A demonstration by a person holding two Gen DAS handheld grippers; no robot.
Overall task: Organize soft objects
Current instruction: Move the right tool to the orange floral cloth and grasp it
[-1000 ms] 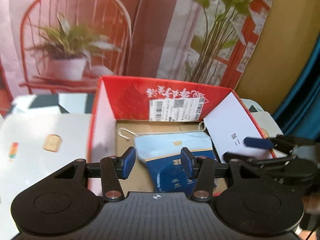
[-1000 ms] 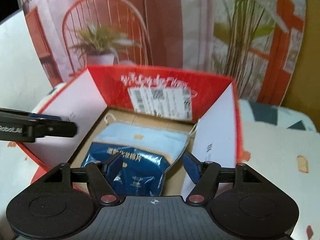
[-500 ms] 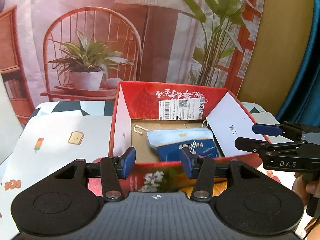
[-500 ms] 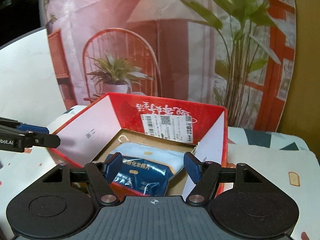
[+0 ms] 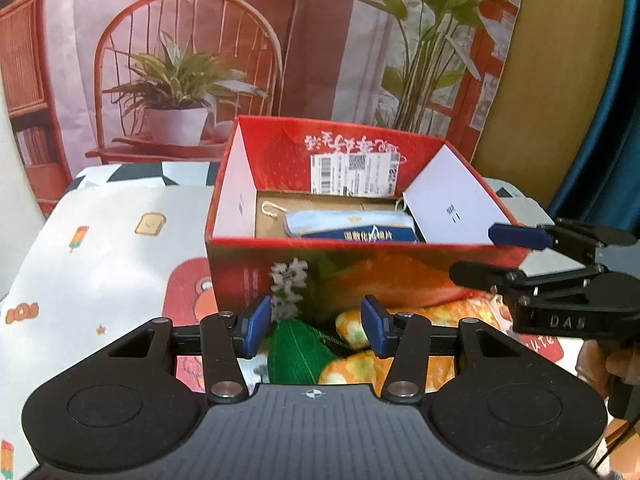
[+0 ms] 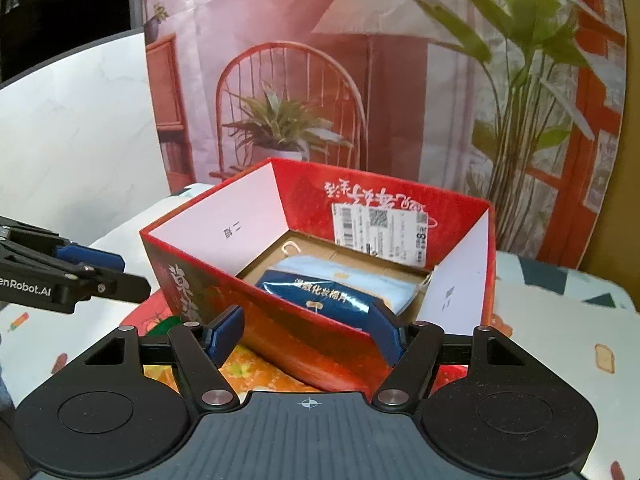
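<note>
Box: red cardboard box (image 5: 360, 264) holds blue packet (image 6: 320, 296).
Left gripper (image 5: 316, 330): spread, empty, backed off the box.
Right gripper (image 6: 308, 332): spread, empty, withdrawn likewise.

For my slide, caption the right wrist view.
Open right gripper faces a red box holding a blue packet.

Blue soft pack (image 6: 320, 300) flat inside open red box (image 6: 304, 336)

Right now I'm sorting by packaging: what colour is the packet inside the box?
Dark blue over pale blue packet, clearest in the right wrist view.
</note>
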